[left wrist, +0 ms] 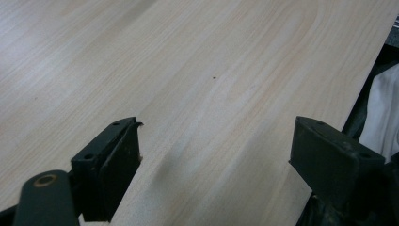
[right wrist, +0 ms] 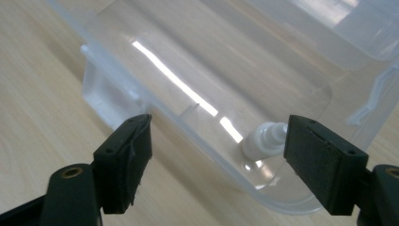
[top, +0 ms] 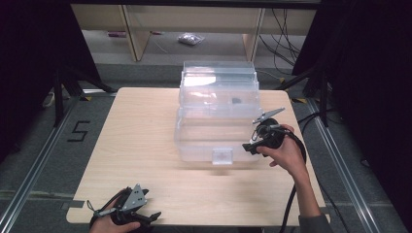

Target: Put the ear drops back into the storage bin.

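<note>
Jaws of the right gripper (right wrist: 216, 155) stand wide apart, nothing between the pads. Straight ahead of them, just past the tips: the rounded corner of a clear, colourless plastic storage box (right wrist: 211, 84). Through its wall, close to the right-hand jaw, a small white cylindrical plastic piece (right wrist: 263, 139) lies on the box floor; what it is, cannot tell. Below and left of the jaws, pale wood-grain table top (right wrist: 42, 108).

Left gripper (left wrist: 216, 160): jaws likewise spread wide, holding nothing. Between and beyond them only bare pale wood with one tiny dark speck. Table edge runs just outside the right-hand jaw, with white cloth (left wrist: 383, 113) past it.

High view: right gripper (top: 252, 145) held in the person's right hand (top: 286, 153), tips at the near right corner of the clear box (top: 218, 116), which sits mid-table toward the far side, its lid open and standing up behind it. A small dark item shows inside near the back; too small to identify. Left gripper (top: 150, 216) sits at the table's (top: 136, 136) near left edge in the left hand (top: 111, 224), well apart from the box.
</note>
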A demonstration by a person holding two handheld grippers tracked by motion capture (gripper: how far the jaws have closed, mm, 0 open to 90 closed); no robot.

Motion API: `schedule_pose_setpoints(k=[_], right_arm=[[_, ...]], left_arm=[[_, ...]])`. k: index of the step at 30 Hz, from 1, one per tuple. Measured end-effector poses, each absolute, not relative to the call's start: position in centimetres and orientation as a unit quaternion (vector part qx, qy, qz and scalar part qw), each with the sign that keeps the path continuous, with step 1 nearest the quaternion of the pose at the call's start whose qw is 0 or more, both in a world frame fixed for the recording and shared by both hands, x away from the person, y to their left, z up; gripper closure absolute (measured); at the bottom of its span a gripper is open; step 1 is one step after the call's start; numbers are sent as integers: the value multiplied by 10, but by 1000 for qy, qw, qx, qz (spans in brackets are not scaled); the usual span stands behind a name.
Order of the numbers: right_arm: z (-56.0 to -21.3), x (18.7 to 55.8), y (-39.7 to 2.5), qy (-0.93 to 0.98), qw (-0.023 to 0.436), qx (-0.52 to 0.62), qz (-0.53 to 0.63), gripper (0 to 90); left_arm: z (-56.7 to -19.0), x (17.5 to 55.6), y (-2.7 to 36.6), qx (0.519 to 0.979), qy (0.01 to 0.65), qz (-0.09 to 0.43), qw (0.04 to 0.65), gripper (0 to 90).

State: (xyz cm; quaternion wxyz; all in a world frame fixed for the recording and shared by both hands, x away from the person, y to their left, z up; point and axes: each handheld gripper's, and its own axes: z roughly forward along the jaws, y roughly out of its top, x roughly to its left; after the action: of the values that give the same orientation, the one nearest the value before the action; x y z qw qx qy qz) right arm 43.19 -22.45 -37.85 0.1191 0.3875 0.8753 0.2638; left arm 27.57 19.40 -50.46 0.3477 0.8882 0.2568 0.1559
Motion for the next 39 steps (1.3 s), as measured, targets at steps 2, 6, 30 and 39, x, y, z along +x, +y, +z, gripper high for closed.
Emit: schedule_pose_setpoints(k=[2,6,30,39], right_arm=[[-375,428,-226,872,122,386,274,243],[-375,424,-228,872,138,374,284,241],[-382,398,-234,864,149,366,314,216],[-388,385,-234,850,138,387,330,207]], left_arm=[[-505,275,193,885,266,152,349,160],[-504,276,194,888,256,155,348,160],[-503,276,195,887,258,155,350,160],[-502,276,195,886,258,159,352,160]])
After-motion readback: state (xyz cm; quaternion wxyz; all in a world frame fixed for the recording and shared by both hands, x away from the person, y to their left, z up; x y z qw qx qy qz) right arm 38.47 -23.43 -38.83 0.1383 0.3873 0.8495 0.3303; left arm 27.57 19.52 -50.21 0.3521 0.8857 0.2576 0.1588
